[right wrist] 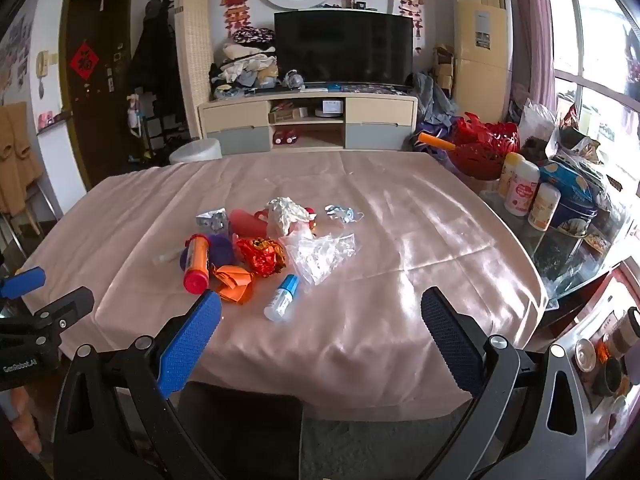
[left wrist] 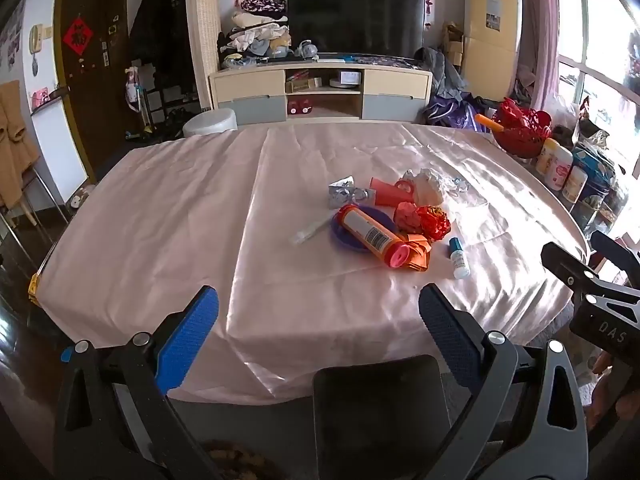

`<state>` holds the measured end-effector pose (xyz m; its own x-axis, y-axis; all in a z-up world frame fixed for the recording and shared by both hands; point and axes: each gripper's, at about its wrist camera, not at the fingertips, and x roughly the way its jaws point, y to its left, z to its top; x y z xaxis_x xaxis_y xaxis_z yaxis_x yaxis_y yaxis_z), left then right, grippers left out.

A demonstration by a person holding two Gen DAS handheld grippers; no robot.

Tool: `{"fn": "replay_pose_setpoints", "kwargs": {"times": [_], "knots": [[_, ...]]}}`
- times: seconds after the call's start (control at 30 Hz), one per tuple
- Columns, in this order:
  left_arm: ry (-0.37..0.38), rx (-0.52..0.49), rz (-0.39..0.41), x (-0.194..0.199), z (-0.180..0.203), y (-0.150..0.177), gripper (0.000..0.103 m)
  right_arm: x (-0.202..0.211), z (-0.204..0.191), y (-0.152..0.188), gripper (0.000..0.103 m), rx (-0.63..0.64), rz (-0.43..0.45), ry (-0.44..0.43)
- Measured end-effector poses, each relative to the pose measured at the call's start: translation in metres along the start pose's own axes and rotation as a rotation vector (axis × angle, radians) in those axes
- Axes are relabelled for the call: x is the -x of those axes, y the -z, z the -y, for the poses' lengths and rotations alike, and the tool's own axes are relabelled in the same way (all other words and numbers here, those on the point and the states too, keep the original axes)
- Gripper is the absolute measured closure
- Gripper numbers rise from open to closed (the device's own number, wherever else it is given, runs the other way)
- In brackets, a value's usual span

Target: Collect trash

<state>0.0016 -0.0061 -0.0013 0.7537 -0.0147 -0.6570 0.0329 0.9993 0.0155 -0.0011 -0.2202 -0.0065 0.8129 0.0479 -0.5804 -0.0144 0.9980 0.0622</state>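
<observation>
- Trash [right wrist: 264, 248] lies heaped mid-table on the pink tablecloth [right wrist: 400, 280]: an orange tube [left wrist: 372, 236] with a barcode label across a purple plate [left wrist: 348, 236], red foil [right wrist: 260, 256], crumpled white tissue [right wrist: 286, 210], clear plastic [right wrist: 324, 254] and a small blue-capped bottle [right wrist: 282, 298].
- Readable writing: "DAS" on the right gripper's body, "GenRobot.AI" on the left's.
- Left gripper [left wrist: 318, 316]: jaws spread wide, holding nothing, at the table's near edge, short of the heap.
- Right gripper [right wrist: 320, 320]: likewise wide apart and empty; the bottle lies just beyond its blue pads.
</observation>
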Motion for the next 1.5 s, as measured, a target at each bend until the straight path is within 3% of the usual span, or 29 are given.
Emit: {"fn": "replay_pose_setpoints", "kwargs": {"times": [1.5], "knots": [[-0.004,0.011,0.011,-0.0010,-0.0062,-0.0011,0.008,-0.0030,0.0050,0.0030,0.003,-0.016,-0.009,0.003]]}}
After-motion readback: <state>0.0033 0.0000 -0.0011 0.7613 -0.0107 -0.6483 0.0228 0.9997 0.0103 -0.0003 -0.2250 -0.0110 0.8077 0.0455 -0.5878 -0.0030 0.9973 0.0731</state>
